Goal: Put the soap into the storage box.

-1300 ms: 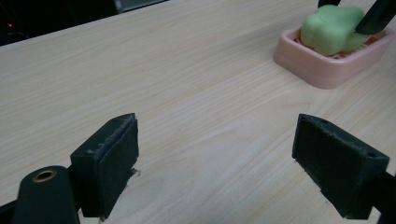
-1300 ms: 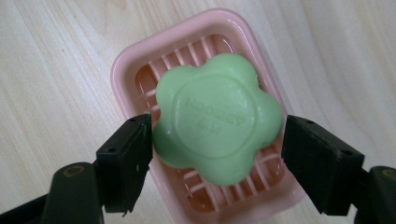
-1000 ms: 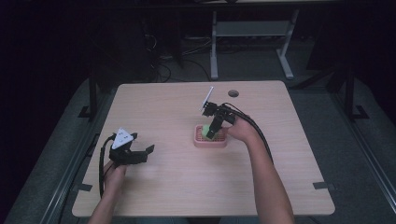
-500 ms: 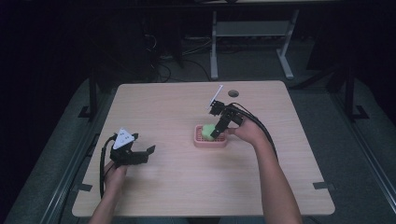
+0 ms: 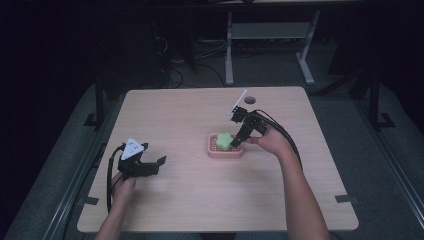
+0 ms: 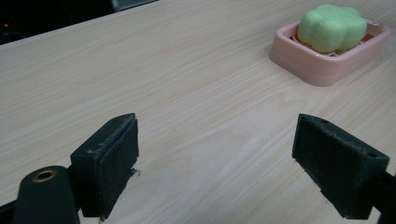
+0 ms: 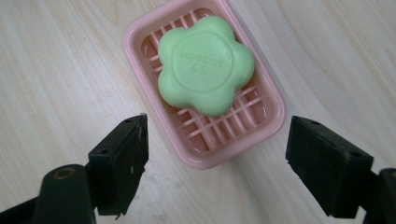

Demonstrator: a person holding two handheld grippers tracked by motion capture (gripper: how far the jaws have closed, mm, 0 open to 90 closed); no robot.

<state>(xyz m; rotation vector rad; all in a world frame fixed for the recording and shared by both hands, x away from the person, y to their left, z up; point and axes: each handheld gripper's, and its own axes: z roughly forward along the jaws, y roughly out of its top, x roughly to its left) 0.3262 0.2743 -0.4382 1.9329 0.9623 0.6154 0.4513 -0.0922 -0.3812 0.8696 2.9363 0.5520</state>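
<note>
A green flower-shaped soap [image 7: 205, 65] lies on the grid of a pink soap dish [image 7: 261, 121] on the wooden table. From above, the soap [image 5: 223, 140] sits toward the left end of the dish [image 5: 226, 151]. My right gripper [image 7: 217, 161] hovers open just above the near end of the dish, its jaws wider than the dish and holding nothing; in the high view it [image 5: 237, 142] is at the dish's right end. My left gripper [image 5: 156, 165] rests open near the table's left front. Its own view [image 6: 217, 163] has the soap [image 6: 331, 27] and dish [image 6: 322, 67] far off at upper right.
A round grommet hole [image 5: 249, 100] is in the table [image 5: 200, 200] near its far edge. Cables trail from both grippers. Beyond the table stand desk legs [image 5: 229, 50] and floor cables in the dark.
My right gripper has drawn back from the soap toward the dish's right end and tilted. The soap stays on the dish. The left gripper has hardly moved.
</note>
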